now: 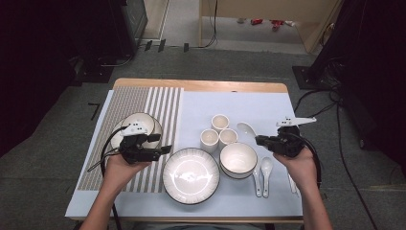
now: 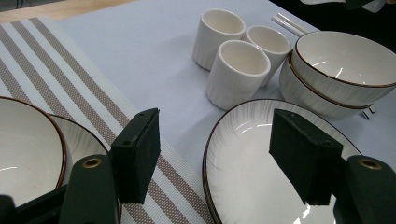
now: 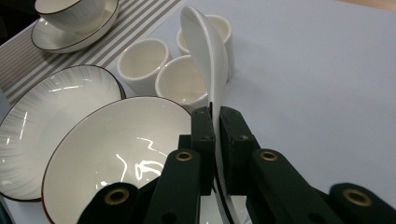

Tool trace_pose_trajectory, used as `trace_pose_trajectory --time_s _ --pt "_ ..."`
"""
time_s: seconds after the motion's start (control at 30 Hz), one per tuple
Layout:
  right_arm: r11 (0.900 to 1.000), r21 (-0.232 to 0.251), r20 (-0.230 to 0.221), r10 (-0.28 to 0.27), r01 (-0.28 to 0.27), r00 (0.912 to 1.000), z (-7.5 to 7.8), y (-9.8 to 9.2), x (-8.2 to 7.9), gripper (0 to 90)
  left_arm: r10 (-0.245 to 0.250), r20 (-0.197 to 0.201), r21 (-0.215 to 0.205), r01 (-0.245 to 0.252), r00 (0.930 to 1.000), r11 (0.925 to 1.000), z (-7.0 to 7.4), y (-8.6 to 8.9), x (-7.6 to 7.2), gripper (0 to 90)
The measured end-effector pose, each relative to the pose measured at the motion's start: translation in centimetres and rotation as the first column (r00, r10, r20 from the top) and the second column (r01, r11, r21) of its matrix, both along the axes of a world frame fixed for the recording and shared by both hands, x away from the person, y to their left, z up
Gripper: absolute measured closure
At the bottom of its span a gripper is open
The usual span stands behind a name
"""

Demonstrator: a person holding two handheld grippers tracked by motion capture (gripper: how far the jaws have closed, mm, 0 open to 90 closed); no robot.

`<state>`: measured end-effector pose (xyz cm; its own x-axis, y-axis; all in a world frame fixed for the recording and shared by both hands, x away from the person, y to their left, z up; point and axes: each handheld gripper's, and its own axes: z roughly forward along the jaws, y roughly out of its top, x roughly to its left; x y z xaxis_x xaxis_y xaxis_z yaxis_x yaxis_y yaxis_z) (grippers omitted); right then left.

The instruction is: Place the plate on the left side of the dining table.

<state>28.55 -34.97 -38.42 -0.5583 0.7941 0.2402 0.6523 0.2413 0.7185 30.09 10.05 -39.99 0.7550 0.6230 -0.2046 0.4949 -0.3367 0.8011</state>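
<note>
My right gripper (image 1: pixel 261 140) reaches in level from the right, its jaws clamped tight on the handle of a white spoon (image 3: pixel 205 56) whose scoop sticks out over the three cups (image 1: pixel 218 132). My left gripper (image 1: pixel 163 149) hangs with its jaws apart and nothing between them, just left of the ribbed plate (image 1: pixel 190 176). Right of that plate sit the stacked bowls (image 1: pixel 238 159), then two more spoons (image 1: pixel 262 175). Left of the plate, a bowl on a saucer (image 1: pixel 143 122) rests on the striped mat (image 1: pixel 158 103).
</note>
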Motion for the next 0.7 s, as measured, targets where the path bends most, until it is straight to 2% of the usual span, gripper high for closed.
trace_pose_trajectory --time_s 0.3,0.6,0.7 --pt "1.0 0.007 0.012 0.021 -0.021 0.9997 0.4 0.6 -0.3 85.4 -0.006 0.004 -0.001 0.006 1.0 1.0 0.2 -0.3 -0.3 39.5" --pt "0.999 0.01 0.015 0.041 -0.042 0.999 0.6 1.2 -0.4 85.5 -0.015 0.019 0.004 0.015 0.9997 0.9999 0.4 -0.8 -0.6 40.5" --pt "0.998 0.025 0.013 0.051 -0.052 0.9986 0.8 1.3 -0.5 85.4 -0.02 0.006 -0.007 0.02 0.9998 0.9998 0.4 -1.1 -0.6 40.5"
